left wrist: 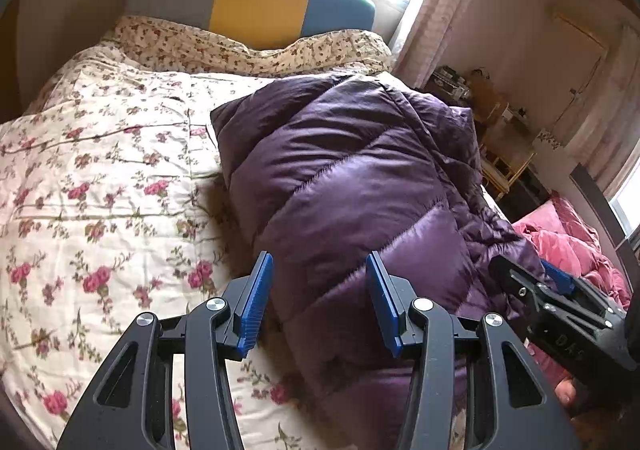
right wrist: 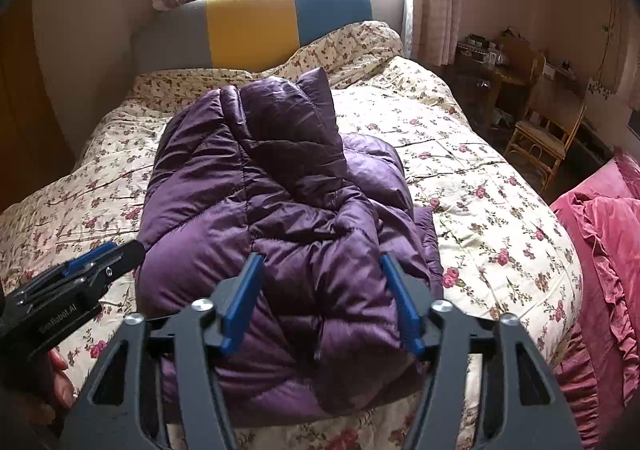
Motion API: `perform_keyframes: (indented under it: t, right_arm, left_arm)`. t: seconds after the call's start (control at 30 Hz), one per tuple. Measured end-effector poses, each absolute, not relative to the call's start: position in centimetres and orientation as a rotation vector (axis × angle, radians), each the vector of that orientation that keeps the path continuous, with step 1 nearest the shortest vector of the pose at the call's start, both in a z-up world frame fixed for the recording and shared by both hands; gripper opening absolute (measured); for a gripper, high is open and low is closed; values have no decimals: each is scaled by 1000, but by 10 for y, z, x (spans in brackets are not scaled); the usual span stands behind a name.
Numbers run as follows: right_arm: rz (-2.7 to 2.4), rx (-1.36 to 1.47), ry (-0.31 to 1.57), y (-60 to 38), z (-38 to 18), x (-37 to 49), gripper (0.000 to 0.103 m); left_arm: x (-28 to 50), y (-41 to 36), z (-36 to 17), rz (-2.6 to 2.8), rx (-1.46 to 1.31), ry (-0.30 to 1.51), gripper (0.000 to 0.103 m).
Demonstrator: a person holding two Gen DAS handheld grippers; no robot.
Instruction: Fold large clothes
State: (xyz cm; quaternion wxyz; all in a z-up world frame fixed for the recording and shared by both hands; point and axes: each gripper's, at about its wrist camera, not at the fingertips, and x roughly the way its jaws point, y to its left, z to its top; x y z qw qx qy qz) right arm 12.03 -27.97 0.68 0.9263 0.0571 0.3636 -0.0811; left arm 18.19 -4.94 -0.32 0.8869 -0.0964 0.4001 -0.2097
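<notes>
A purple quilted down jacket (left wrist: pixel 352 177) lies bunched and partly folded on the floral bedspread (left wrist: pixel 100 177); it also shows in the right wrist view (right wrist: pixel 280 209). My left gripper (left wrist: pixel 318 270) is open and empty, hovering over the jacket's near left edge. My right gripper (right wrist: pixel 320 266) is open and empty above the jacket's near end. The right gripper also shows at the right of the left wrist view (left wrist: pixel 560 286), and the left gripper at the left of the right wrist view (right wrist: pixel 104 258).
A headboard (right wrist: pixel 256 25) in grey, yellow and teal stands at the far end under a bright window. Pink bedding (right wrist: pixel 600 250) lies at the right. A wooden chair (right wrist: pixel 544 133) and a cluttered desk (right wrist: pixel 492 61) stand by the right wall.
</notes>
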Motion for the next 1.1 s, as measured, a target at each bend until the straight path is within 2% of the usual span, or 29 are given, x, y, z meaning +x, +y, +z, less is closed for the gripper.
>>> perform_keyframes:
  t: [0.03, 0.1, 0.17, 0.43, 0.67, 0.83, 1.1]
  right_arm:
    - [-171, 115, 753, -281, 4, 124, 43]
    - [-180, 126, 781, -287, -3, 132, 24]
    - [-187, 128, 804, -294, -10, 136, 18]
    - [-213, 119, 894, -307, -47, 146, 16]
    - [-220, 171, 878, -326, -80, 141, 13]
    - [-221, 197, 886, -330, -72, 143, 14]
    - [-265, 153, 870, -321, -49, 142, 21]
  left_arm:
    - [186, -52, -2, -433, -194, 828, 48]
    - [195, -55, -1, -432, -186, 827, 48]
    - [202, -58, -2, -430, -175, 826, 48]
    - [231, -83, -8, -455, -145, 839, 48]
    - [239, -118, -25, -501, -100, 853, 48]
    - [247, -126, -34, -498, -96, 865, 49]
    - [247, -125, -32, -492, -92, 858, 49]
